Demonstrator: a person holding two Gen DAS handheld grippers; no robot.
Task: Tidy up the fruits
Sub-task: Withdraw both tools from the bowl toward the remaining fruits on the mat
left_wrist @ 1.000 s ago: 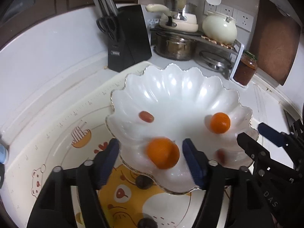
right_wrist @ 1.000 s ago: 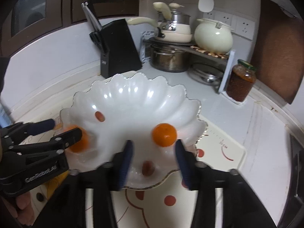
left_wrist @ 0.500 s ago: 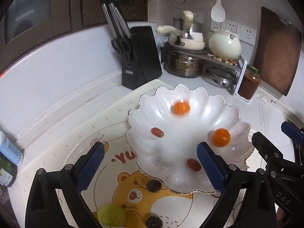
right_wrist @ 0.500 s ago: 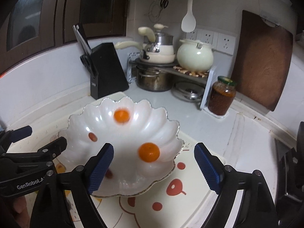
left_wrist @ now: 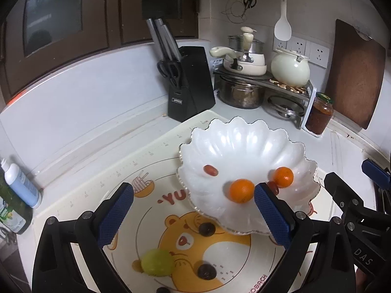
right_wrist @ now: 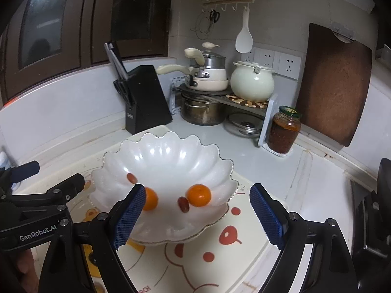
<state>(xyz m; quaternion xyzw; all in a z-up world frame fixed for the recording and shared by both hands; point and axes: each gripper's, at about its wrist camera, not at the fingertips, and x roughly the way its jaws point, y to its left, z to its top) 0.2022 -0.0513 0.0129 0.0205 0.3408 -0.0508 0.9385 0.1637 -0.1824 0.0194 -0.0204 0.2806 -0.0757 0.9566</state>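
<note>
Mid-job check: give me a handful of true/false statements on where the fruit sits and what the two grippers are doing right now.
1. Two oranges, one and another, lie in the white scalloped bowl. True.
2. The green fruit is in the bowl. False: it lies on the bear-print mat.
3. The left gripper grips an orange. False: its jaws stand open and empty.
4. The right gripper is open with nothing held. True.
5. Dark round fruits, such as this one, are on the mat outside the bowl. True.
</note>
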